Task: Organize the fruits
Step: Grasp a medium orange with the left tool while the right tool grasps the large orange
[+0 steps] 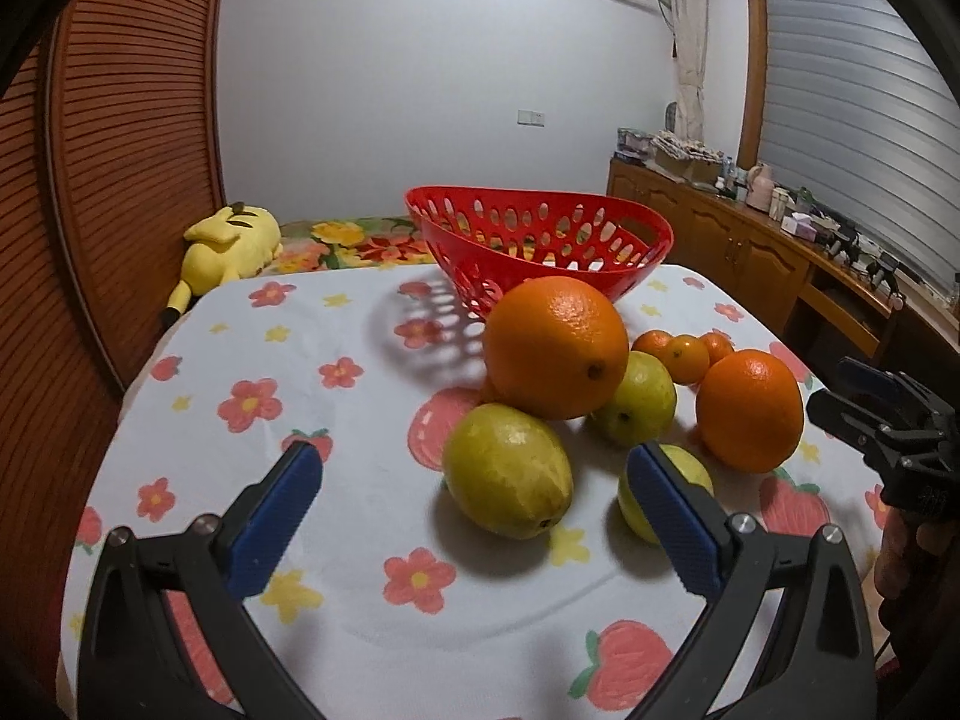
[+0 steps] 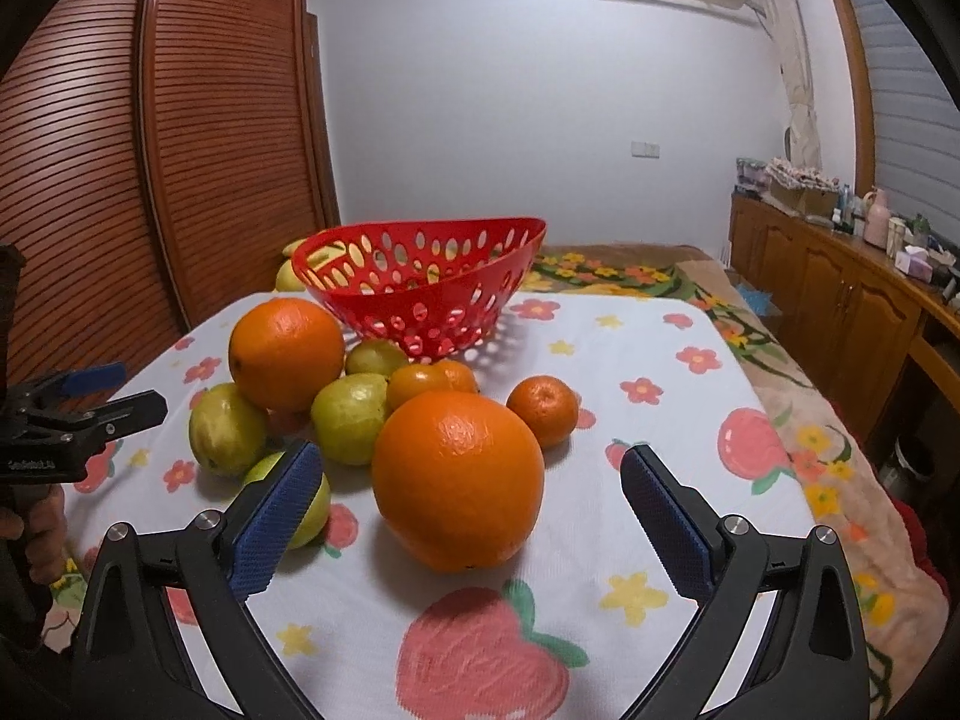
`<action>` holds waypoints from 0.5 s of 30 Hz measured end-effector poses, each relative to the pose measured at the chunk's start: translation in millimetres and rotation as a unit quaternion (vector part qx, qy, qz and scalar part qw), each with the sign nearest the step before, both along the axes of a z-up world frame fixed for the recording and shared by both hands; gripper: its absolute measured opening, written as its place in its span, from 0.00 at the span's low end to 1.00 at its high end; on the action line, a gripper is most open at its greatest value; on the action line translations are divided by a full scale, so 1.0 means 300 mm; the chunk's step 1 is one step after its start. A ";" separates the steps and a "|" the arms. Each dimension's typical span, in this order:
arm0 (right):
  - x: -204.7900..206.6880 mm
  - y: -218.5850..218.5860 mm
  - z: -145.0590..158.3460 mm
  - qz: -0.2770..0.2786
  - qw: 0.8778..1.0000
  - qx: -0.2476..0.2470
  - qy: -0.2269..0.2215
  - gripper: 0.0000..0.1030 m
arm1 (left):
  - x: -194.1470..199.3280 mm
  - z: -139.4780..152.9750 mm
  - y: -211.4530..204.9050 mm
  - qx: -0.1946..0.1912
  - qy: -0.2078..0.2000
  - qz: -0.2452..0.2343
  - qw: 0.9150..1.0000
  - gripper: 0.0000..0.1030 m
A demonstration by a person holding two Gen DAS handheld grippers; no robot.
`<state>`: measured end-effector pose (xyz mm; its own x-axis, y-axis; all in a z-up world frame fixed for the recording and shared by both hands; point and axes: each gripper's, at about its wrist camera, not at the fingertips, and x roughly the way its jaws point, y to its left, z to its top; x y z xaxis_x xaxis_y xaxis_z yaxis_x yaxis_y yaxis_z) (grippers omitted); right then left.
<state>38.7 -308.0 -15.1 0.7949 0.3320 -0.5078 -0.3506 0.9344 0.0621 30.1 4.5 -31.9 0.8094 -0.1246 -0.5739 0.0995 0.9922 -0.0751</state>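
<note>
- Two grippers hover over the table, left gripper (image 1: 474,486) and right gripper (image 2: 471,489) both spread wide, holding nothing.
- Oranges (image 2: 459,480), green fruits (image 1: 507,471) and mandarins (image 2: 543,411) lie clustered beside the empty red basket (image 2: 420,282).

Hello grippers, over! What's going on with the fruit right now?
Left gripper open, empty, facing a green fruit. Right gripper open, around nearest orange, not touching. Red basket looks empty. Path clear.
</note>
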 end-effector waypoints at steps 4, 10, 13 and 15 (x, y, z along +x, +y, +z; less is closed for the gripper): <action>0.025 0.001 -0.016 0.005 1.000 0.001 0.019 0.98 | 0.035 -0.003 -0.012 -0.004 0.009 -0.013 1.000 0.99; 0.057 0.006 -0.031 0.017 0.999 -0.001 0.036 0.97 | 0.097 0.000 -0.030 -0.013 0.023 -0.034 0.999 0.99; 0.078 0.008 -0.039 0.022 0.999 0.002 0.048 0.97 | 0.121 0.010 -0.041 -0.013 0.024 -0.040 0.999 0.99; 0.088 0.009 -0.043 0.027 0.998 0.004 0.054 0.97 | 0.138 0.018 -0.048 -0.016 0.026 -0.049 0.998 0.98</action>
<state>65.0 -305.2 -27.9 0.7164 0.3770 -0.5871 -0.3904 0.9140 0.1105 71.5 -10.0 -26.6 0.7611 -0.2203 -0.6101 0.1914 0.9750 -0.1134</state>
